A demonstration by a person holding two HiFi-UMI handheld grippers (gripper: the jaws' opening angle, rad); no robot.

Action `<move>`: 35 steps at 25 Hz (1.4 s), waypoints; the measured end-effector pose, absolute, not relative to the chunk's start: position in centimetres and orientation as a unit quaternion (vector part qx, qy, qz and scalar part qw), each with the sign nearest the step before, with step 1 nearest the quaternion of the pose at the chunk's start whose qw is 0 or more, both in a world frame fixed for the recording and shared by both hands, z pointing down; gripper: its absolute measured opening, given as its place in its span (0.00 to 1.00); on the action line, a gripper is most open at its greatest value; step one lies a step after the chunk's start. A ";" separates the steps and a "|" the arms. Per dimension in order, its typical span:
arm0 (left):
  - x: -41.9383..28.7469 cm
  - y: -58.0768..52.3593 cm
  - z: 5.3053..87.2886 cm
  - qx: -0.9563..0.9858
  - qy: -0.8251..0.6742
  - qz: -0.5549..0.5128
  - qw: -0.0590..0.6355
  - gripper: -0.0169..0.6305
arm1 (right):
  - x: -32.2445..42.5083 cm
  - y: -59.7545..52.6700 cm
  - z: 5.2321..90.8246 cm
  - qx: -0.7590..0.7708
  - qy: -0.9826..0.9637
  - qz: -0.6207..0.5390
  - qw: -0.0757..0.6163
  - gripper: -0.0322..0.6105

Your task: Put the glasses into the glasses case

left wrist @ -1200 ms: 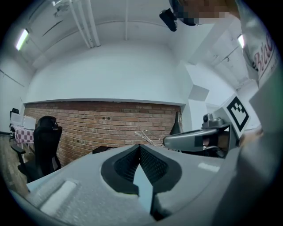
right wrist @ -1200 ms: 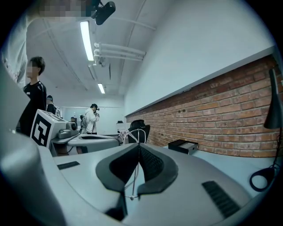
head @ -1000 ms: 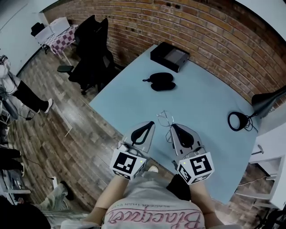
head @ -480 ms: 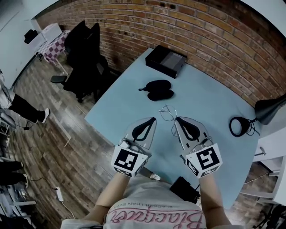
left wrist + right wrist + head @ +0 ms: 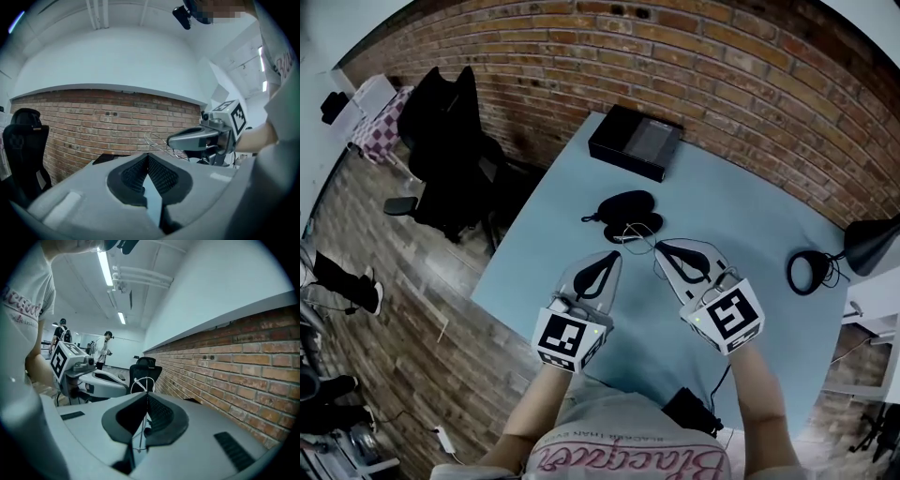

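Observation:
The thin wire-framed glasses (image 5: 636, 234) hang from my right gripper (image 5: 659, 247), which is shut on one temple; in the right gripper view the wire (image 5: 139, 430) runs down between the pads and a lens loop (image 5: 141, 384) sticks out ahead. They hover at the near edge of the open black glasses case (image 5: 623, 203) on the light blue table (image 5: 750, 225). My left gripper (image 5: 616, 253) is beside them on the left, shut with nothing in it. The left gripper view shows the glasses (image 5: 157, 139) and my right gripper (image 5: 169, 142) just ahead.
A black box (image 5: 636, 142) lies at the table's far edge near the brick wall. A black desk lamp (image 5: 814, 272) with its cable stands at the right. A black office chair (image 5: 441, 141) is on the floor to the left of the table.
Both grippers have moved forward over the table towards the case. The glasses went along in the right gripper and now sit at the case's near edge.

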State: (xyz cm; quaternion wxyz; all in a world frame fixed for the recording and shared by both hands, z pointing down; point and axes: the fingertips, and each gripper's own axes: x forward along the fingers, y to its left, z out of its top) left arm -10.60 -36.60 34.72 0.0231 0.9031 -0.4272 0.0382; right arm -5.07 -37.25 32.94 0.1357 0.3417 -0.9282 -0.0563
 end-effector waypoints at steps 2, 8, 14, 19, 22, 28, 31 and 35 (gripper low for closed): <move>-11.3 -38.1 35.5 0.903 -0.426 0.039 0.035 0.03 | -5.7 -39.1 33.6 0.328 -0.930 -0.065 0.153 0.07; -13.2 -42.4 38.4 0.897 -0.435 0.044 0.072 0.03 | -7.3 -45.0 37.7 0.266 -0.935 -0.094 0.214 0.07; -13.5 -45.6 41.0 0.895 -0.432 0.052 0.097 0.03 | -8.6 -49.5 41.5 0.194 -0.947 -0.087 0.240 0.07; -13.2 -47.8 43.1 0.891 -0.433 0.054 0.122 0.03 | -8.8 -52.0 44.9 0.123 -0.955 -0.094 0.255 0.07; -12.9 -48.9 44.6 0.888 -0.436 0.064 0.134 0.03 | -8.8 -53.7 47.0 0.085 -0.955 -0.092 0.268 0.07; -12.6 -51.0 47.7 0.881 -0.441 0.088 0.149 0.03 | -9.8 -55.9 51.4 0.015 -0.944 -0.118 0.309 0.07; -12.2 -52.3 48.4 0.876 -0.447 0.091 0.155 0.03 | -10.4 -56.5 52.8 -0.009 -0.939 -0.134 0.315 0.07; -11.9 -53.9 49.4 0.866 -0.460 0.099 0.168 0.03 | -10.4 -57.4 54.8 -0.043 -0.928 -0.156 0.336 0.07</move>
